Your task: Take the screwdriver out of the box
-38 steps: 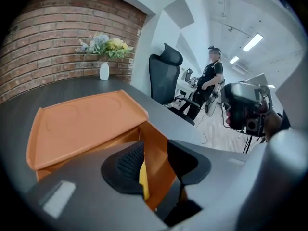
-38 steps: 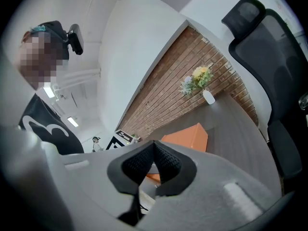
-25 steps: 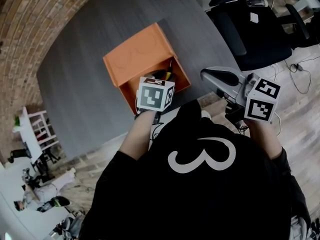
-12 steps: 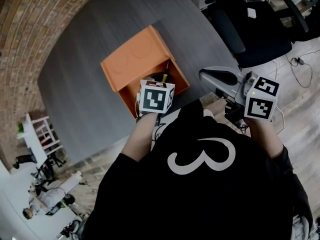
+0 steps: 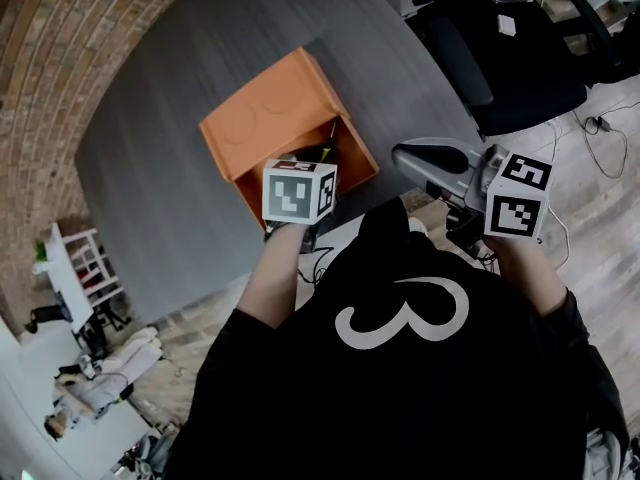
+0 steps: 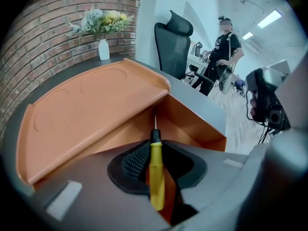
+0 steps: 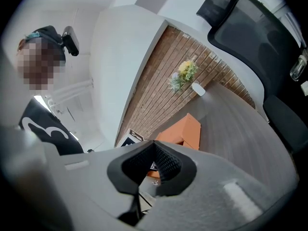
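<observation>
We are at the grasp: our left gripper (image 6: 154, 146) is closing its jaws on the yellow handle of the screwdriver (image 6: 156, 177), still in the box (image 6: 96, 109) with its tip toward the far corner, while the right gripper (image 7: 154, 150) waits closed and empty, so next comes a firm pinch and a lift clear.
</observation>
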Demonstrator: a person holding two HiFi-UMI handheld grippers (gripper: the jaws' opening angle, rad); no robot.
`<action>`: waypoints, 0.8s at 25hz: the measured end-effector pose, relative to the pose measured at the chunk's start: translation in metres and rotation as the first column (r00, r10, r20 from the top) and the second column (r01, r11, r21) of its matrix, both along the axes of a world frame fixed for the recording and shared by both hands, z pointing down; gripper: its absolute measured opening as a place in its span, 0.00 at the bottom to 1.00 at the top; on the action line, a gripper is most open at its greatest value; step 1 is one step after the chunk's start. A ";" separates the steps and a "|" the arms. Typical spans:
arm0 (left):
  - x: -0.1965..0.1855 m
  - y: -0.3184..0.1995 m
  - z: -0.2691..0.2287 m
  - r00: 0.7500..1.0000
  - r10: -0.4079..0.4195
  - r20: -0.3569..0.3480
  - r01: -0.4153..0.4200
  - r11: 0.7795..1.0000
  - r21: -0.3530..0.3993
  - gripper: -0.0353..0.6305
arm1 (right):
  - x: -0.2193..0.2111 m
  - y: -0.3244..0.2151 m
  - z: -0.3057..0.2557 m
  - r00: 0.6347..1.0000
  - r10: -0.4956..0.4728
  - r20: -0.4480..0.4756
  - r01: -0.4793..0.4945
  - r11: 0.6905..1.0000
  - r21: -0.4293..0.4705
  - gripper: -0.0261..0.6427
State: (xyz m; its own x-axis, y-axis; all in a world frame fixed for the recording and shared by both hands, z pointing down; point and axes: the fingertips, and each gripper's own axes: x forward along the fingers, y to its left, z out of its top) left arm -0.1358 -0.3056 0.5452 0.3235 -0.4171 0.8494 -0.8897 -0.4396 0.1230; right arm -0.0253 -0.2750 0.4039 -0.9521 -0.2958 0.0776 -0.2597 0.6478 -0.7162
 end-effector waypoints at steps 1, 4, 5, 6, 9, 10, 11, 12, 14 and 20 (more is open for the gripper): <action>0.000 0.002 0.000 1.000 0.001 -0.002 -0.001 1.000 0.000 0.20 | 0.001 0.001 -0.001 1.000 -0.002 -0.002 0.002 1.000 0.001 0.04; 0.001 0.011 -0.003 1.000 0.000 0.006 0.000 1.000 -0.008 0.20 | 0.004 0.005 -0.002 1.000 -0.008 -0.005 0.008 1.000 0.006 0.04; 0.000 0.014 -0.006 1.000 -0.001 0.018 0.001 1.000 -0.008 0.20 | 0.006 0.006 -0.002 1.000 -0.009 -0.005 0.009 1.000 0.008 0.04; 0.000 0.016 -0.008 1.000 -0.001 0.029 0.001 1.000 0.001 0.20 | 0.007 0.007 -0.002 1.000 -0.011 -0.004 0.011 1.000 0.009 0.04; -0.003 0.018 -0.020 0.999 -0.006 0.052 0.003 0.999 0.053 0.20 | 0.009 0.014 -0.002 1.000 -0.017 -0.004 0.017 1.000 0.011 0.04; -0.003 0.019 -0.024 0.998 -0.007 0.055 0.003 0.998 0.069 0.20 | 0.009 0.016 -0.002 1.000 -0.021 -0.007 0.021 1.000 0.011 0.04; -0.003 0.020 -0.028 0.998 -0.005 0.059 0.000 0.996 0.085 0.20 | 0.009 0.020 -0.001 1.000 -0.025 -0.012 0.025 1.000 0.012 0.04; -0.003 0.022 -0.031 0.998 -0.002 0.065 -0.005 0.995 0.103 0.20 | 0.010 0.023 -0.001 0.999 -0.030 -0.016 0.030 0.999 0.014 0.04; 0.000 0.024 -0.035 0.997 0.012 0.072 -0.022 0.990 0.141 0.20 | 0.012 0.029 0.000 0.999 -0.038 -0.022 0.039 0.999 0.023 0.04; 0.010 0.034 -0.056 0.998 0.023 0.064 -0.038 0.969 0.246 0.20 | 0.019 0.050 -0.010 0.998 -0.049 -0.044 0.051 0.997 0.061 0.04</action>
